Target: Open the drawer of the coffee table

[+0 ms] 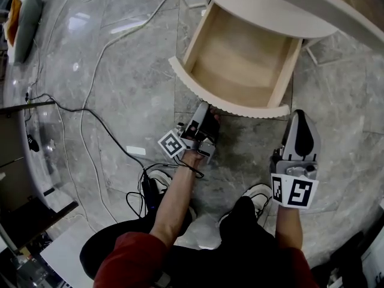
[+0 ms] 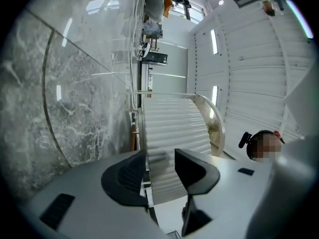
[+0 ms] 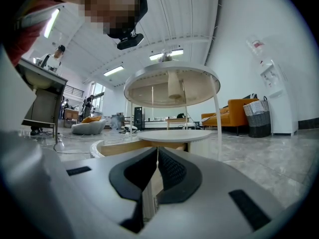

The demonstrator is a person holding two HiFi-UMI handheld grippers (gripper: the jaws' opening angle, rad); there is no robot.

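Left tongs clamp ribbed drawer front as my pulling hold; right tongs clenched empty, held aside.

Camera layout: one head view, two gripper views.
Head view looks steeply down from above onto the drawer, left gripper and right gripper. Left gripper view, rolled sideways, sits hard against the drawer's ribbed front. Right gripper view looks level from low down, farther back, at the coffee table. All three share the drawer.
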